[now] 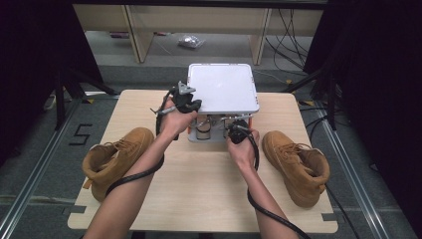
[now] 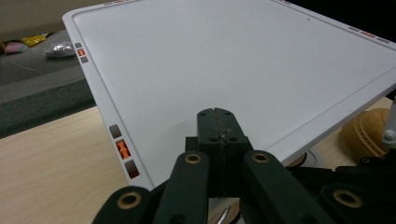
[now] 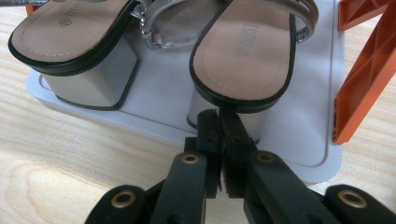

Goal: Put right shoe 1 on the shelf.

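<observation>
Item: heeled sandals (image 3: pixel 243 56), count two, tan insoles, black-edged soles, silver block heels and straps. Location: lower shelf (image 3: pixel 299 140) of a small white two-tier rack, standing side by side, heels toward me, toes pointing away under the top tray. Long axis of each runs straight away from my right gripper, as the right gripper view has it

Key relation: the nearer sandal's heel (image 3: pixel 254 119) sits directly ahead of my right gripper (image 3: pixel 223 119), just past the jaw tips; whether the tips touch the sole edge I cannot tell. The second sandal (image 3: pixel 70 42) lies off to the left of it in that view. My right hand is plainly the nearer one to both; judged next move is a short push forward with jaws parted across the heel

Tools: right gripper (image 1: pixel 238 130), jaws drawn together with a thin slit between them, nothing held. Left gripper (image 2: pixel 218 122), jaws pressed together, empty, hovering above the near left corner of the top tray (image 2: pixel 224 60), well above the sandals

Rack: one, white top tray (image 1: pixel 222 88) bare, orange posts (image 3: pixel 364 70) between tiers, far middle of the table (image 1: pixel 209 189)

Other stock: tan lace-up boots, count two, one at the table's left edge (image 1: pixel 115 158), one at its right (image 1: pixel 297 167), each well apart from the rack and outside my forearms
</observation>
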Demonstrator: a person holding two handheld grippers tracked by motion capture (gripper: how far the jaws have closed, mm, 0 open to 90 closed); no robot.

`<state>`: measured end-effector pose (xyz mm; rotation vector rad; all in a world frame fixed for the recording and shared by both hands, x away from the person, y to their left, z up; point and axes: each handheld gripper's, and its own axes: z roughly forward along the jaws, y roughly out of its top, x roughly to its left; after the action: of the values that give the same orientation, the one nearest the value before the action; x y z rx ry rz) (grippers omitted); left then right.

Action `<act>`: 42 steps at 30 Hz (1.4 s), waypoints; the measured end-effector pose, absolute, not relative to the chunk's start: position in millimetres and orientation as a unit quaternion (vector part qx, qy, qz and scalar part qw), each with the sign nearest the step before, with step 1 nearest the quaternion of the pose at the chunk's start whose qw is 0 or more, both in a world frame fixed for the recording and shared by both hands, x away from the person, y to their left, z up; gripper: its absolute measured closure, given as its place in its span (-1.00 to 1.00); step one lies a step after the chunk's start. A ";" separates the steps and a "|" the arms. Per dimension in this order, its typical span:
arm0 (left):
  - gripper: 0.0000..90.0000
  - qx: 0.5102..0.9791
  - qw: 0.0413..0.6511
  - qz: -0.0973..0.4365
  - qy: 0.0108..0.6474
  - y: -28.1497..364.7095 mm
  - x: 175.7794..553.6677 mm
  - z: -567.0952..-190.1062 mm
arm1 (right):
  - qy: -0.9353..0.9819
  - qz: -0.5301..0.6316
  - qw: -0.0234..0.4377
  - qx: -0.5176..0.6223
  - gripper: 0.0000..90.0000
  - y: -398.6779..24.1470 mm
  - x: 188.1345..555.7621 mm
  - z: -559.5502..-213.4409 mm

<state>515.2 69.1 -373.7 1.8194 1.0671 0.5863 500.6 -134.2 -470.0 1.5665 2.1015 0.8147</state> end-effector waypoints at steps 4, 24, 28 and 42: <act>0.99 0.741 0.455 0.239 0.432 69.4 515.0 -373.5 | 0.756 0.289 0.202 0.551 0.87 -134.4 500.1 -469.3; 0.94 0.744 0.449 0.238 0.435 70.3 516.3 -371.3 | 0.775 0.304 0.170 0.527 0.24 -162.0 452.6 -435.4; 0.83 0.746 0.448 0.230 0.436 71.8 517.0 -368.5 | 0.774 0.308 0.170 0.526 0.20 -171.9 441.2 -433.4; 0.52 0.770 0.402 0.249 0.427 115.1 498.4 -353.3 | 0.768 0.319 0.166 0.530 0.10 -199.3 404.2 -441.5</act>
<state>498.4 115.1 -353.3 1.9467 1.0798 0.6297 404.2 -199.3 -441.5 1.5088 2.1872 0.9080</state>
